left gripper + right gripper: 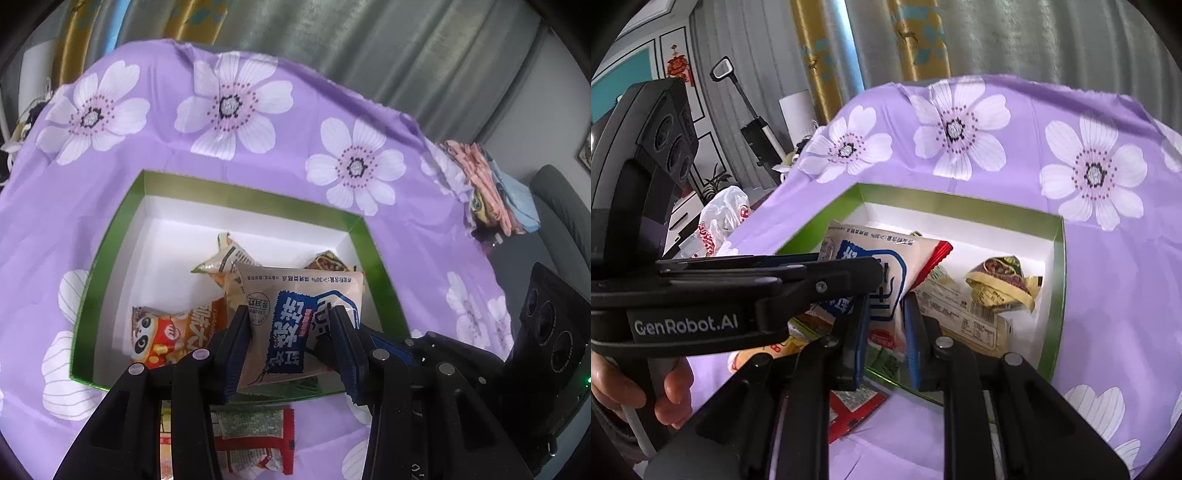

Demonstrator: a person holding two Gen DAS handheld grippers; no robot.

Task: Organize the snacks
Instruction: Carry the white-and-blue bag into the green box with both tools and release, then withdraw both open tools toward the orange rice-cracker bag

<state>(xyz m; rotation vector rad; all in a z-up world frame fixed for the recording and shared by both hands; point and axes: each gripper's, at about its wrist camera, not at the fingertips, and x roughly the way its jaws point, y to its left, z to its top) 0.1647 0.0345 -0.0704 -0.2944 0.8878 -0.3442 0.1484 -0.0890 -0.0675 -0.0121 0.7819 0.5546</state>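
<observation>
- The table (258, 155) is covered by a purple cloth printed with large white flowers, and its far edge is seen against the curtains.
- A shallow box (255, 195) with green walls and a white floor is set on the cloth; it is also seen in the right wrist view (1058, 258).
- A white snack packet with blue print (291, 325) is held over the near part of the box, and it is gripped from both sides: the jaws of the left gripper (291, 328) are closed on its lower half, and those of the right gripper (886, 317) are closed on the same packet (882, 273) from the near edge.
- Inside the box an orange packet with a panda face (166, 332) is seen at the near left, a crumpled pale wrapper (225, 258) in the middle, and a small yellow and dark wrapped snack (1001, 280) toward the far right.
- A red and white packet (255, 439) lies on the cloth just outside the near wall of the box.
- Behind the table, grey curtains (369, 48) and a gold patterned drape (816, 55) are hung.
- A stack of folded cloths (491, 184) is seen beyond the right end of the table, beside a grey chair (561, 206).
- At the left of the room a plastic bag (720, 218), a stick vacuum (753, 122) and a red wall ornament (677, 68) are visible.
- A hand (646, 384) is wrapped round the handle of the left gripper.
</observation>
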